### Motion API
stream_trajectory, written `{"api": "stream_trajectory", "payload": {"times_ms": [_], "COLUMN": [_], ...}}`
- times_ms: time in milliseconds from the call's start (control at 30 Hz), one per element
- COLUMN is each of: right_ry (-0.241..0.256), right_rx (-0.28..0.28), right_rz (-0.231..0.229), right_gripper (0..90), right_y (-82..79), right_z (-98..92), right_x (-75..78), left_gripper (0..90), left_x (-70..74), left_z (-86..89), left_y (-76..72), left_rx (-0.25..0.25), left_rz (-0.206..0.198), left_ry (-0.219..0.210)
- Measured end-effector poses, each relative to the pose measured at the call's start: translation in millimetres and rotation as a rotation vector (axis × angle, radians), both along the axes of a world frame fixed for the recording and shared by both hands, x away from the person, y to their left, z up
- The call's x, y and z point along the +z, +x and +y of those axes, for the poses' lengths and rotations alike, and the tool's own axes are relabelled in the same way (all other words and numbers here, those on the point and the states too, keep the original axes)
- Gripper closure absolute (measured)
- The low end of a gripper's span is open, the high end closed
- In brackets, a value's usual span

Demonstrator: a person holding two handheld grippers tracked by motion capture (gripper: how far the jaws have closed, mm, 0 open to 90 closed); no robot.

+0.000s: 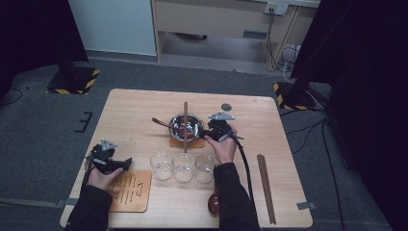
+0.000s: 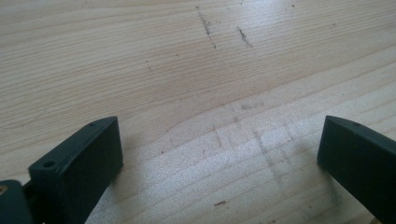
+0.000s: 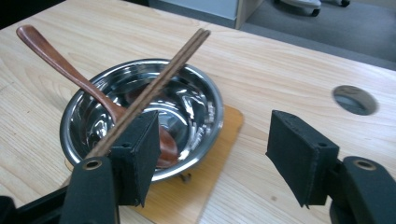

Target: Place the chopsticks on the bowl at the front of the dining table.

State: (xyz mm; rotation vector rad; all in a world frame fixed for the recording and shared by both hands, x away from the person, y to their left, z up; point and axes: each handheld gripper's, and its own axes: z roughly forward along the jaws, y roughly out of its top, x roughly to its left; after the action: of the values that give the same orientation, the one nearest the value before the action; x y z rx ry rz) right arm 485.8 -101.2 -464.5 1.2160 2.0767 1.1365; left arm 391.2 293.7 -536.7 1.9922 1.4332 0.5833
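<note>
A steel bowl (image 1: 188, 126) (image 3: 196, 107) stands on a wooden coaster (image 1: 192, 143) (image 3: 219, 149) at the table's middle. A dark wooden spoon (image 1: 163, 123) (image 3: 60, 65) rests in the bowl, handle out to the left. A pair of chopsticks (image 1: 185, 120) (image 3: 163, 79) lies across the rim. My right gripper (image 1: 206, 133) (image 3: 217, 158) is open just right of the bowl, its jaws wide apart with nothing between them. My left gripper (image 1: 124, 163) (image 2: 219, 158) is open low over bare wood at the front left.
Three clear glasses (image 1: 184, 167) stand in a row in front of the bowl. A wooden board (image 1: 130, 191) lies by the left hand. A second pair of chopsticks (image 1: 266, 187) lies at the right, a reddish-brown object (image 1: 213, 203) at the front edge, a round grommet (image 1: 226, 107) (image 3: 355, 99) behind.
</note>
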Motion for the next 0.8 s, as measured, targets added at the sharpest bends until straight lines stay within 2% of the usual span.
{"api": "stream_trajectory", "payload": {"times_ms": [233,433,800], "right_ry": [0.002,0.035,0.071], "right_rx": [-0.044,-0.102,-0.183], "right_rz": [-0.03,-0.046,-0.059], "right_gripper": [34.5,33.7,31.6], "right_y": [-11.4,-24.2,-49.2], "right_z": [-28.6,-55.2,-110.5], "right_x": [16.9,29.5,32.3], "left_gripper": [0.0,0.0,2.0], "left_x": [0.0,0.0,0.4], "left_z": [0.0,0.0,-0.6], "left_y": [0.0,0.0,-2.0], "left_rx": [0.0,0.0,-0.004], "left_rz": [0.0,0.0,-0.006], "left_ry": [0.0,0.0,-0.005]}}
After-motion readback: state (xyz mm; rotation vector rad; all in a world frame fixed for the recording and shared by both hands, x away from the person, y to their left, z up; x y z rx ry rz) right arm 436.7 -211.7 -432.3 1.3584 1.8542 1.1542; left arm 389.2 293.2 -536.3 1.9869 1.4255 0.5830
